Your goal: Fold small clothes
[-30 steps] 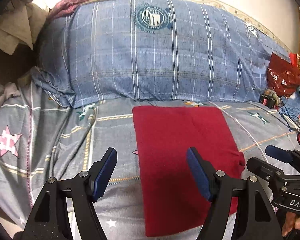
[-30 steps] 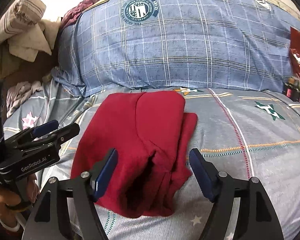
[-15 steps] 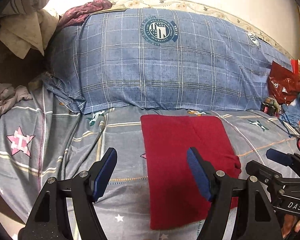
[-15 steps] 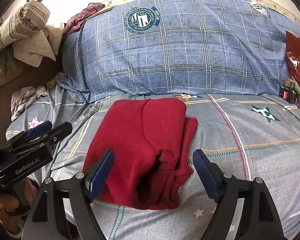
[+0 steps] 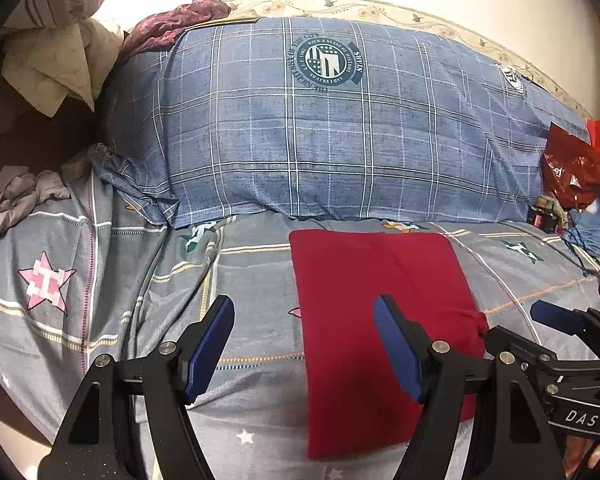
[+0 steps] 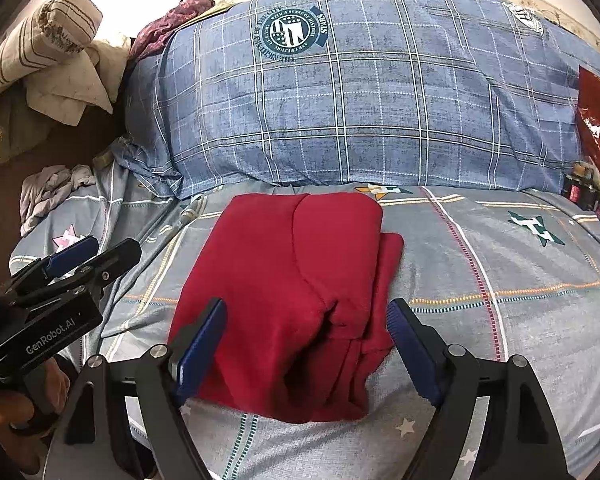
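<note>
A folded red garment (image 5: 376, 300) lies flat on the grey star-print bedsheet (image 5: 100, 280), just in front of the blue plaid pillow. It also shows in the right wrist view (image 6: 288, 280), with a bunched edge at its near right. My left gripper (image 5: 304, 344) is open and empty, raised above the garment's left edge. My right gripper (image 6: 306, 344) is open and empty, raised over the garment's near end. Each gripper shows in the other's view, the right one (image 5: 556, 320) and the left one (image 6: 72, 252).
A large blue plaid pillow (image 5: 340, 136) lies across the back of the bed. Piled cloths (image 5: 52, 52) sit at the far left. A grey rag (image 6: 48, 188) lies at the left edge. A red plastic bag (image 5: 572, 168) and small items sit at the far right.
Both grippers have drawn back and up from the garment, so it sits lower and farther in each view. The garment has not moved.
</note>
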